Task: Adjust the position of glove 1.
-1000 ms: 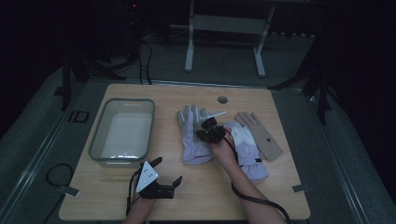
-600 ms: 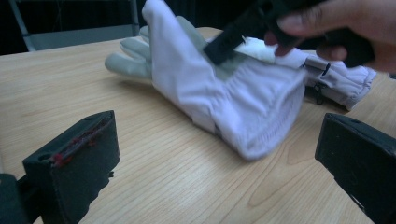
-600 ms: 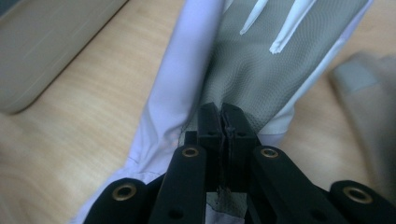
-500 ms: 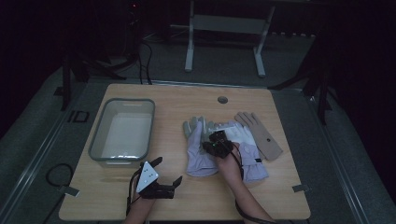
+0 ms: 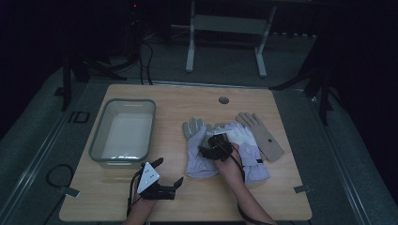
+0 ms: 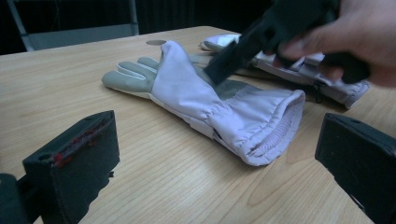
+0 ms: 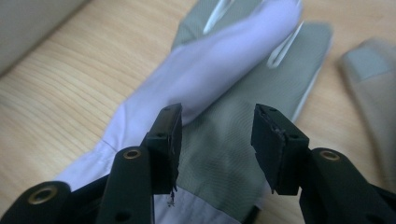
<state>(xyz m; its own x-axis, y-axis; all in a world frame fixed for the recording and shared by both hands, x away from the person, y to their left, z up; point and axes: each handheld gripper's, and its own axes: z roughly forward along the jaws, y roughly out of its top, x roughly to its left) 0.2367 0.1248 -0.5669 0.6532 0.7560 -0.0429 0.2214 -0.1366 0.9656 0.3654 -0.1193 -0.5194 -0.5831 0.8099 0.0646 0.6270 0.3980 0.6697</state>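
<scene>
A lavender glove with a grey palm (image 5: 197, 157) lies in the middle of the table, one side folded over the palm (image 7: 219, 74). My right gripper (image 5: 206, 150) hovers just over that palm, open, with nothing between its fingers (image 7: 169, 128). A second pale glove (image 5: 248, 152) lies right of it, partly under the person's hand. A tan glove (image 5: 263, 136) lies farther right. My left gripper (image 5: 162, 190) rests near the table's front edge, wide open and empty, pointing at the glove's cuff (image 6: 275, 126). The right gripper (image 6: 219, 70) also shows beyond that cuff.
A grey rectangular bin (image 5: 98, 145) stands at the table's left. A round hole (image 5: 224, 100) marks the tabletop near its far edge. Bare wood (image 5: 263, 197) spreads along the front right. A metal stand (image 5: 225, 23) is on the floor behind the table.
My right gripper has moved toward the near edge, from over the glove's fingers to over its palm. The left gripper has stayed put.
</scene>
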